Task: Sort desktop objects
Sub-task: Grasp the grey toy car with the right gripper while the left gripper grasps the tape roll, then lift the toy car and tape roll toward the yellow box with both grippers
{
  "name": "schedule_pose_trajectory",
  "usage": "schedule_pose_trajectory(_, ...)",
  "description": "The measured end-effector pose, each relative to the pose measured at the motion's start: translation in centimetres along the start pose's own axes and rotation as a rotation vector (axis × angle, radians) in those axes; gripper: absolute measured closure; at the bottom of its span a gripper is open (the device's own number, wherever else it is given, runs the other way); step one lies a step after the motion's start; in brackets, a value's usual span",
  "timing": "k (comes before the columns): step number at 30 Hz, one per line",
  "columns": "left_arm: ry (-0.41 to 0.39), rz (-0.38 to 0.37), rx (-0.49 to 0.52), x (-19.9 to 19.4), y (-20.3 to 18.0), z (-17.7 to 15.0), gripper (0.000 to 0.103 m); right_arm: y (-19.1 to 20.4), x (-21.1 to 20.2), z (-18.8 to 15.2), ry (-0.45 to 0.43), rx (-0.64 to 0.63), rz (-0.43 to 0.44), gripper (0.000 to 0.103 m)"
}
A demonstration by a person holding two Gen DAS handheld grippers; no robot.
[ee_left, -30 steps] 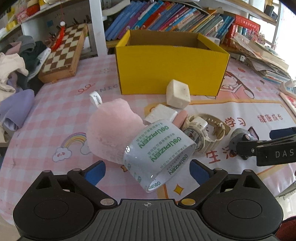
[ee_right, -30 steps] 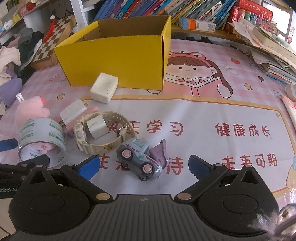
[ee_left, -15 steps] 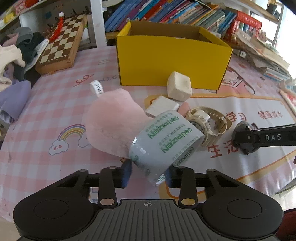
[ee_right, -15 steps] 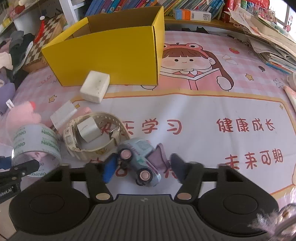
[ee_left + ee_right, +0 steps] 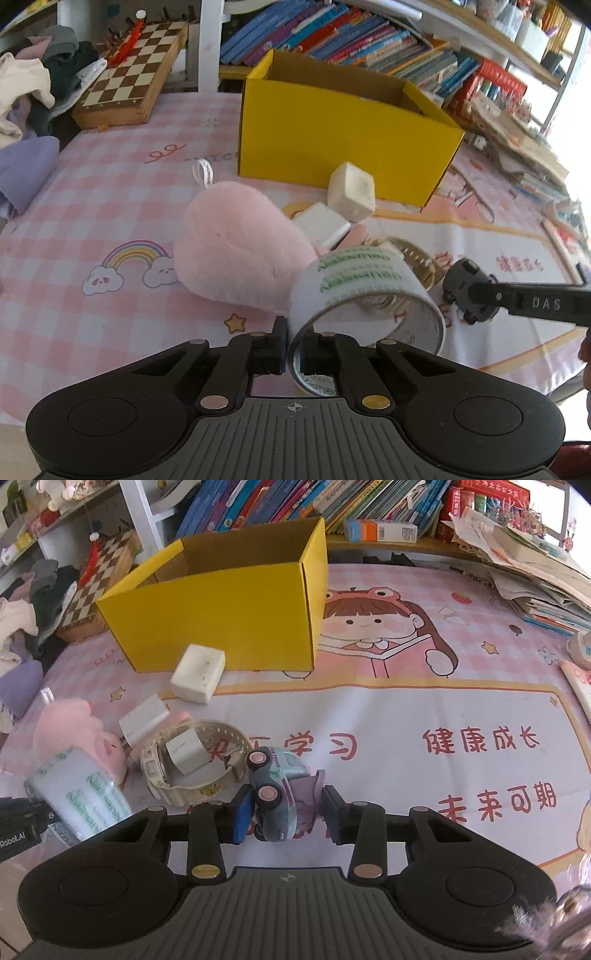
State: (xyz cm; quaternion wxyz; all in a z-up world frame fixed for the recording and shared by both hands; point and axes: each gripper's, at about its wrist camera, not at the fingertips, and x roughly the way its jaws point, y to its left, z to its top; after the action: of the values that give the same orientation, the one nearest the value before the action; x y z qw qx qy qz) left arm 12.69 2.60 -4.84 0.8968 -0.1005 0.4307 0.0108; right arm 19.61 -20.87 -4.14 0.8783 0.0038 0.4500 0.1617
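My left gripper (image 5: 291, 347) is shut on the wall of a clear tape roll with green print (image 5: 365, 291), held tilted just above the table; the roll also shows in the right wrist view (image 5: 79, 797). My right gripper (image 5: 284, 812) is shut on a small grey-blue toy car (image 5: 277, 794), tipped nose-up between the blue pads. An open yellow cardboard box (image 5: 236, 620) stands at the back. In front of it lie a white cube (image 5: 198, 672), a flat white block (image 5: 144, 718), a pink plush (image 5: 240, 251) and a cream watch (image 5: 192, 764) looped around a white adapter (image 5: 184, 751).
A folded chessboard (image 5: 136, 88) lies at the back left beside a heap of clothes (image 5: 33, 81). Shelves of books (image 5: 280, 502) run behind the box. Stacked papers and booklets (image 5: 535, 576) crowd the right edge. The printed mat (image 5: 443, 720) covers the table.
Both grippers went from open to shut. The left one closed on the tape roll's wall and tilted it up. The right one closed on the toy car, which tipped onto its end.
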Motion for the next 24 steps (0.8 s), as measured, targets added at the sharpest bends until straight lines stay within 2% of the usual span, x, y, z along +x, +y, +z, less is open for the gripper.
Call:
schedule_pose_trajectory(9, -0.07, -0.03, 0.008, -1.5, -0.6, 0.4, 0.099, 0.0, -1.3, -0.4, -0.03, -0.004, 0.008, 0.066)
schedule_pose_trajectory(24, -0.125, -0.068, 0.033, -3.0, -0.9, 0.3, 0.099, 1.2, -3.5, -0.9, -0.083, -0.054, 0.016, 0.066)
